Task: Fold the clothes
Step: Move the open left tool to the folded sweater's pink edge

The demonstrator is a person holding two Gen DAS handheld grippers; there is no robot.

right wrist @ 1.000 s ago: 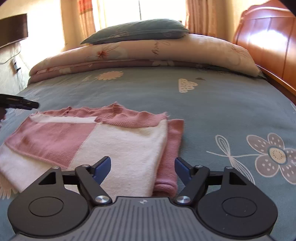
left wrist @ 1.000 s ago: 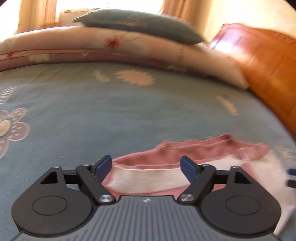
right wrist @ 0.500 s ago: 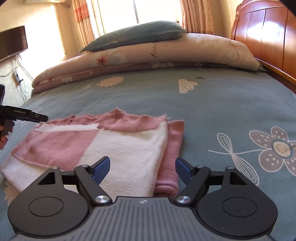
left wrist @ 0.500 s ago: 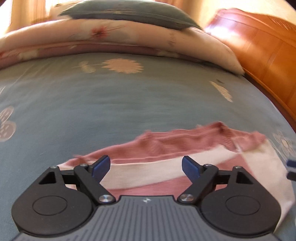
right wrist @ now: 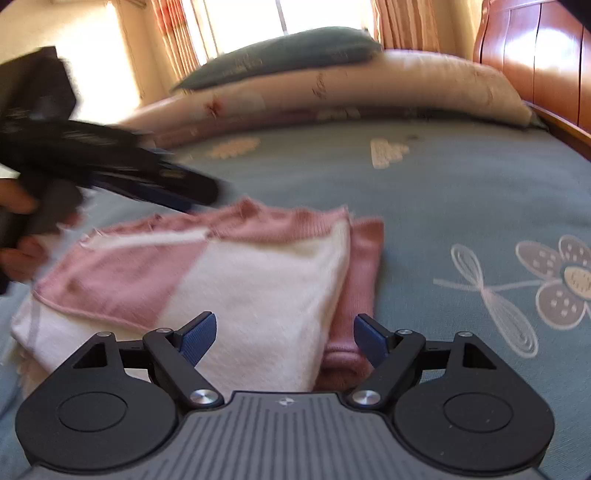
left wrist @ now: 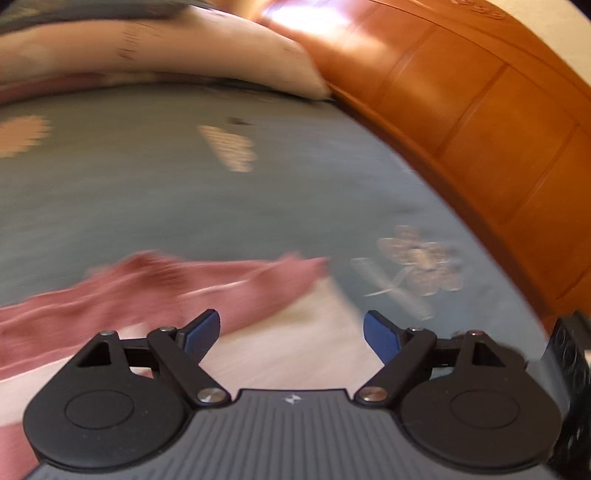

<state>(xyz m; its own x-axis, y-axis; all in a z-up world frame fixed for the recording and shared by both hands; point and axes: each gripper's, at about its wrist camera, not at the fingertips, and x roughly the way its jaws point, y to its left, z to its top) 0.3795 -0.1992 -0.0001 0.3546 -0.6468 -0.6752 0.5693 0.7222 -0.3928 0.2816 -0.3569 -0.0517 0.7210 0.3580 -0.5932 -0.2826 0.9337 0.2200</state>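
Note:
A folded pink and white knit garment point(right wrist: 258, 277) lies on the blue-grey flowered bedspread point(right wrist: 443, 192). My right gripper point(right wrist: 284, 328) hovers over its near right edge, a pink folded sleeve below the right finger; its jaws are opening and the pads press on nothing. In the right wrist view my left gripper point(right wrist: 177, 184) reaches in from the left above the garment's far edge, held by a hand point(right wrist: 18, 251). The left wrist view is blurred: my left gripper point(left wrist: 291, 328) stands open above the garment point(left wrist: 166, 288), nothing between its pads.
Cream flowered pillows point(right wrist: 369, 85) and a blue-grey pillow point(right wrist: 288, 51) are stacked at the far end of the bed. A wooden headboard point(left wrist: 480, 129) runs along the right side. Curtains and a bright window point(right wrist: 314, 14) stand behind.
My left gripper has swung quickly to the right across the garment, coming from the left edge of the right wrist view to over the garment's far side. The right gripper stays in place.

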